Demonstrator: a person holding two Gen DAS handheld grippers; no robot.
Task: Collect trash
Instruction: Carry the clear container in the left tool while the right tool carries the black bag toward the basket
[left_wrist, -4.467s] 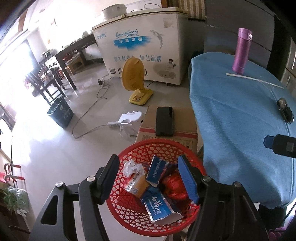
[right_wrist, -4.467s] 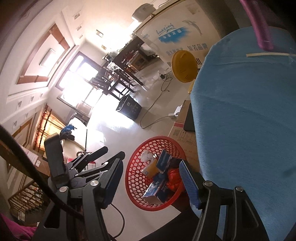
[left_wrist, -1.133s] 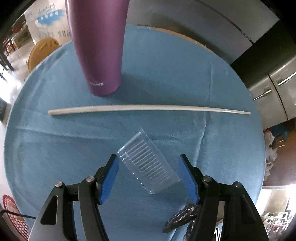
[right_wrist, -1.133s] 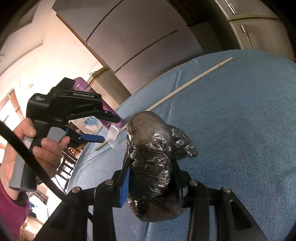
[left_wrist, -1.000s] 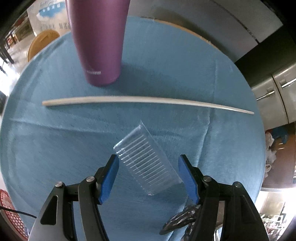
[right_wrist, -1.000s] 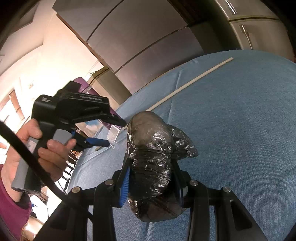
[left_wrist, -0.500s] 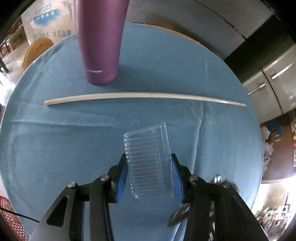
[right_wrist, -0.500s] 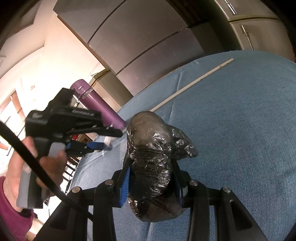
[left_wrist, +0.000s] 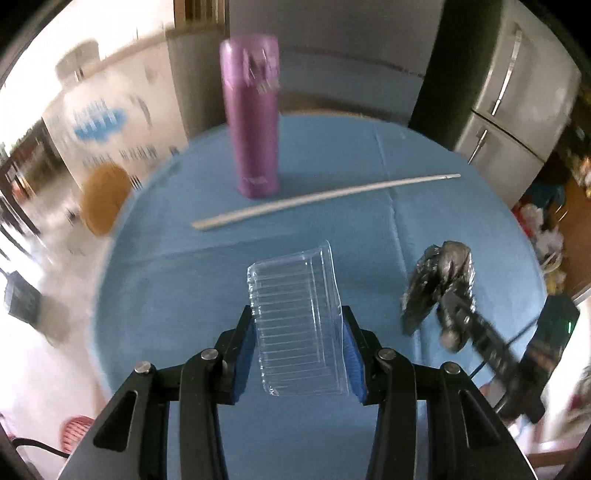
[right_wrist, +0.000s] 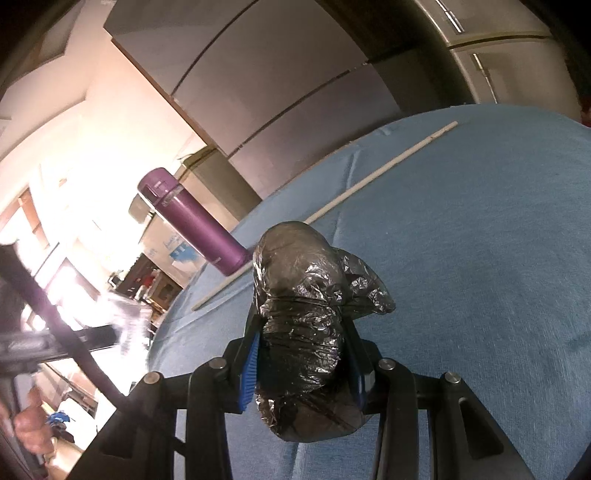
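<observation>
In the left wrist view, the left gripper (left_wrist: 298, 352) was clamped on the clear plastic tray (left_wrist: 295, 325), which a second before had lain loose on the blue desk (left_wrist: 177, 295) between parted fingers; now it hung lifted above the cloth, and the view had pulled back; the purple flask (left_wrist: 253, 122) stood near the far edge, its label too blurred to read, the white stick (left_wrist: 325, 197) just before it; the red basket (left_wrist: 75, 432) showed on the floor beyond the near left edge. In the right wrist view, the right gripper (right_wrist: 301, 363) stayed clamped on the black plastic bag (right_wrist: 306, 332), unmoved over the desk; the left gripper, formerly near the flask, had swung to the left edge, blurred.
</observation>
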